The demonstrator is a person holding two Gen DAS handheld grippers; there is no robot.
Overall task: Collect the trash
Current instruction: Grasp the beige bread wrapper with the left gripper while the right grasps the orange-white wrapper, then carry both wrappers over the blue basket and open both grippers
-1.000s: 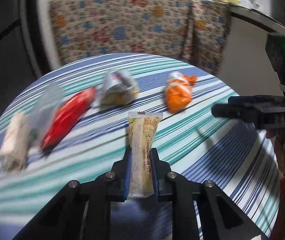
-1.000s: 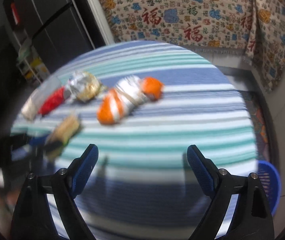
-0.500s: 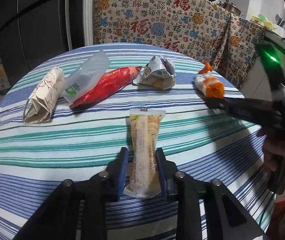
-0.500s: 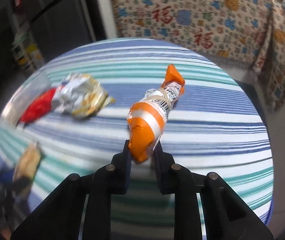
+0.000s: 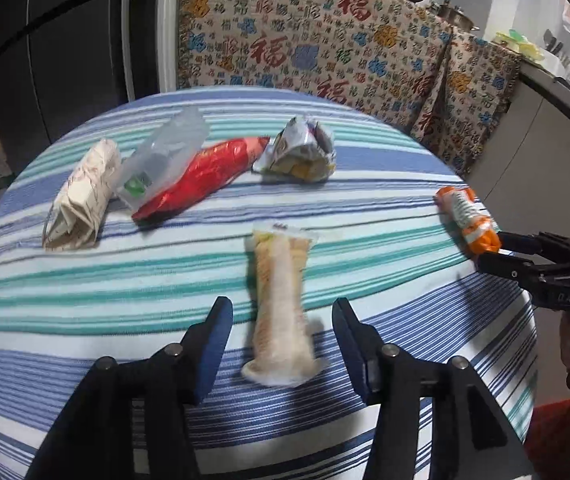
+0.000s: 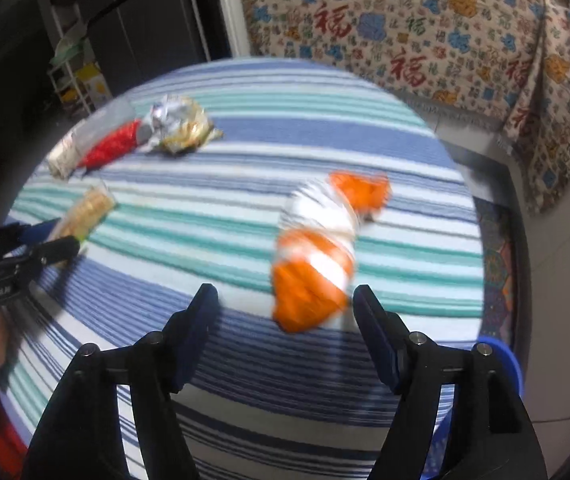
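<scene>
A beige snack wrapper (image 5: 281, 312) lies blurred on the striped tablecloth (image 5: 85, 280), in the gap of my left gripper (image 5: 282, 312). Its jaws are opening and neither pad touches the wrapper. An orange-and-white wrapper (image 6: 313, 260), also blurred, sits between the fingers of my right gripper (image 6: 285, 300), closer to the right finger. Those jaws are opening too, with the pads off it. The left wrist view shows the same orange wrapper (image 5: 467, 218) near the table's right edge, at the tips of the right gripper (image 5: 501, 248).
Further back lie a red wrapper (image 5: 201, 176), a clear plastic bag (image 5: 165, 156), a crumpled silver wrapper (image 5: 301, 150) and a white paper roll (image 5: 81, 196). A blue bin (image 6: 501, 364) stands below the table's right edge. A patterned cloth hangs behind.
Half a second ago both grippers were shut on their wrappers; now both stand apart with the wrappers loose between them. The right gripper carried the orange wrapper toward the table's right edge.
</scene>
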